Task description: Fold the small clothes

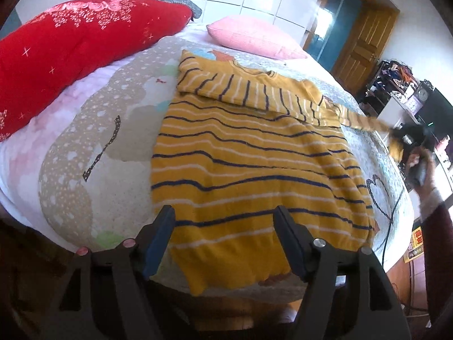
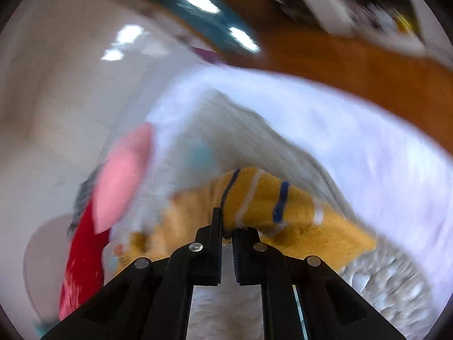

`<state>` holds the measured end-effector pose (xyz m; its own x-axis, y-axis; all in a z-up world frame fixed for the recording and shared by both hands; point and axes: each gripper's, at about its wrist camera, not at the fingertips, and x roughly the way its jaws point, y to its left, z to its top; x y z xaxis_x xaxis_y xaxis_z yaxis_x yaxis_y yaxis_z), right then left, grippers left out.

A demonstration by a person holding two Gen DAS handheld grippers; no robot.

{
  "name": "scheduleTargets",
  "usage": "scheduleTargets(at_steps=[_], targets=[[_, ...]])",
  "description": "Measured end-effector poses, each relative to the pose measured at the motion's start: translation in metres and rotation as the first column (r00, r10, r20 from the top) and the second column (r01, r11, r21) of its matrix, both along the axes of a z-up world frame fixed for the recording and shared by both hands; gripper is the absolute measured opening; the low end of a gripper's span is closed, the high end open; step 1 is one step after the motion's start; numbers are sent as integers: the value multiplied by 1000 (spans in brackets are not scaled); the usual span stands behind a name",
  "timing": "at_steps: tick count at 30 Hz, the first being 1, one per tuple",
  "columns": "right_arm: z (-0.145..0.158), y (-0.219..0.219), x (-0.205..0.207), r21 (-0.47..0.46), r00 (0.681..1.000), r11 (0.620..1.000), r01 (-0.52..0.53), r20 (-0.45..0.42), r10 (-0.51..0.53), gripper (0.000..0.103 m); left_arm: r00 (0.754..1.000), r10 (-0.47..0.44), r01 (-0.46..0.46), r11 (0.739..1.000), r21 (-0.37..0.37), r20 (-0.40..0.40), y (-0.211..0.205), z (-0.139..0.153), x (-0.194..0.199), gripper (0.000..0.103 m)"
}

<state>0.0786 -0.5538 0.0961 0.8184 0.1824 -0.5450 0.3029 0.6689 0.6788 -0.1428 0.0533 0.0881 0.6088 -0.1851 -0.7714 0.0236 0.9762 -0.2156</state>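
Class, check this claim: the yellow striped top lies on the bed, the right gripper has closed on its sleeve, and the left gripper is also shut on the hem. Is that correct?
Not quite. The left gripper is open, its fingers spread above the hem of the top and holding nothing, as the left wrist view shows. The rest stands: the top lies on the bed, and the right gripper has closed on its sleeve.

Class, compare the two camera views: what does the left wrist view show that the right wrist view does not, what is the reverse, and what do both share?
Only the left wrist view shows the open left hand-held gripper above the hem and the yellow striped shirt spread across the bed, one sleeve already folded across it. Only the right wrist view shows the right hand-held gripper pinching the other sleeve close up. Both show the shirt, the pink pillow and the red quilt.
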Motion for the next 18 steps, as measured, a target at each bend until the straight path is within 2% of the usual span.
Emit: scheduleTargets(at_steps=[2,4,6,8,11,13,16,18], targets=[[31,4,-23,-51,993,998,-46,105,51,7,1000,-9,9,1000,-9,6,-4,-1,1,71],[39,0,-46,-74,991,996,-40,124,49,7,1000,-16,16,1000,-24,-3,-7,-5,4,71],[26,-12,-62,-77,997,997,-16,70,21,7,999,-29,28,999,-44,-21,-11,-10,6,71],[0,-30,-71,-70,999,997,37,-11,-38,7,999,-39,37,997,-67,-34,-15,-12,6,71],[-48,-62,-91,62,989,990,130,-77,-125,7,999,-38,36,997,-64,-29,-16,-11,2,71],[-70,-73,-106,105,980,979,177,-110,-165,7,999,-25,24,998,-61,-22,-13,-8,0,71],[-69,-71,-105,63,975,981,185,-134,-175,7,1000,15,-16,997,-82,-15,0,-4,-1,71],[-53,-59,-92,-17,978,988,153,-139,-154,5,999,38,-38,993,-108,-4,8,-2,-4,71]])
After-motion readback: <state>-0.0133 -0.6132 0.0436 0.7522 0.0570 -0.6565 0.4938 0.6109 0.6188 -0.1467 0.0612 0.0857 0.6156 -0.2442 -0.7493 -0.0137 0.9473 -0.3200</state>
